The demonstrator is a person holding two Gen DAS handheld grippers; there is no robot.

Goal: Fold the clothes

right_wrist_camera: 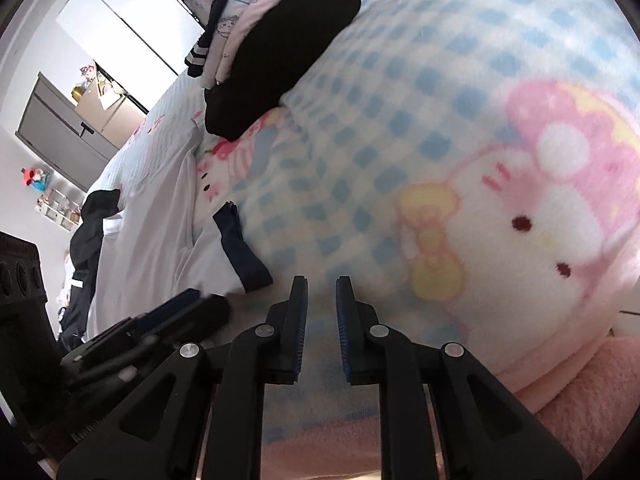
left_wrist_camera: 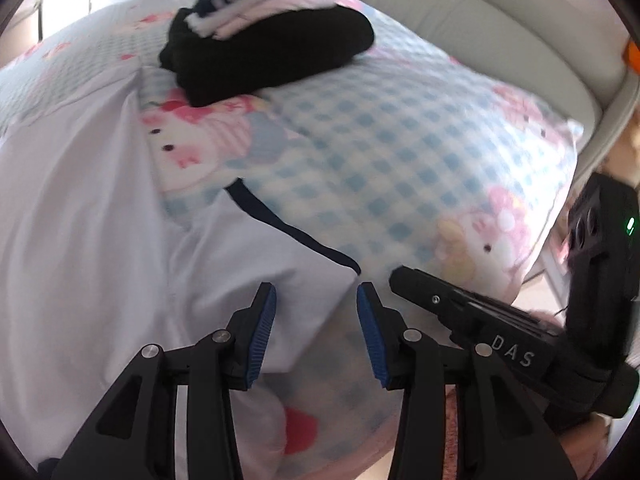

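A white garment (left_wrist_camera: 100,240) with a navy-trimmed sleeve (left_wrist_camera: 292,232) lies spread on the checked cartoon-print blanket (left_wrist_camera: 400,140). My left gripper (left_wrist_camera: 316,292) hovers over the sleeve end, open, its blue pads (left_wrist_camera: 262,336) apart and pressing nothing. Just to its right is my right gripper (left_wrist_camera: 404,276). In the right wrist view, my right gripper (right_wrist_camera: 322,284) is open by a narrow gap over bare blanket (right_wrist_camera: 400,120), nothing between its pads. The sleeve's navy cuff (right_wrist_camera: 240,248) lies just to the left, with the left gripper (right_wrist_camera: 192,304) beside it.
A stack of folded clothes with a black piece at the bottom (left_wrist_camera: 272,52) (right_wrist_camera: 280,40) sits farther up the bed. A dark garment (right_wrist_camera: 88,232) lies beyond the white one. A padded grey bed edge (left_wrist_camera: 480,20) curves at the right. A cabinet (right_wrist_camera: 60,132) stands by the wall.
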